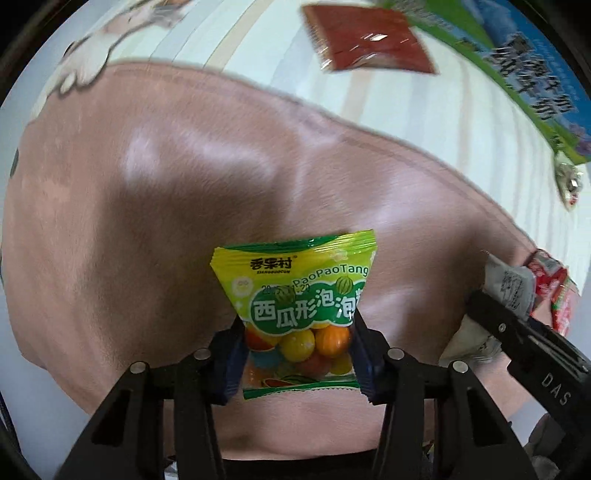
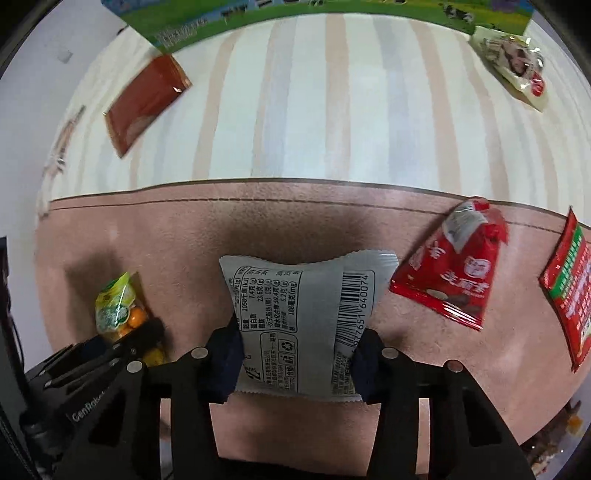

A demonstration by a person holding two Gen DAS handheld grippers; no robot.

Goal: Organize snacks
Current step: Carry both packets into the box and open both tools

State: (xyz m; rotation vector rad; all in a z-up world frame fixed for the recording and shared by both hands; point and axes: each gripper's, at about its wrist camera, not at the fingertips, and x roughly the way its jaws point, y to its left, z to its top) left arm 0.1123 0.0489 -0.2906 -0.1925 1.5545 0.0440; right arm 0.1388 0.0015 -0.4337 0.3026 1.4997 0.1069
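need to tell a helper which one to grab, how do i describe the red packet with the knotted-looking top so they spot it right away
Start at the pink suede-like mat on the striped cloth. Near its right end, just below the stitched seam, lies the glossy red snack packet. Its top is pinched and white-patched, unlike the flat red-and-green packet to its right and the grey barcode packet in the right gripper.

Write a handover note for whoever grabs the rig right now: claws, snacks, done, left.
Left claw: shut on the yellow-green gum packet, held above the pink mat.
Right claw: shut on the grey packet, also over the mat.
Loose: two red packets on the mat; brown-red packet and a pale packet on the striped cloth by the green box.
Done: both picks. Left: place both, then gather the loose ones.
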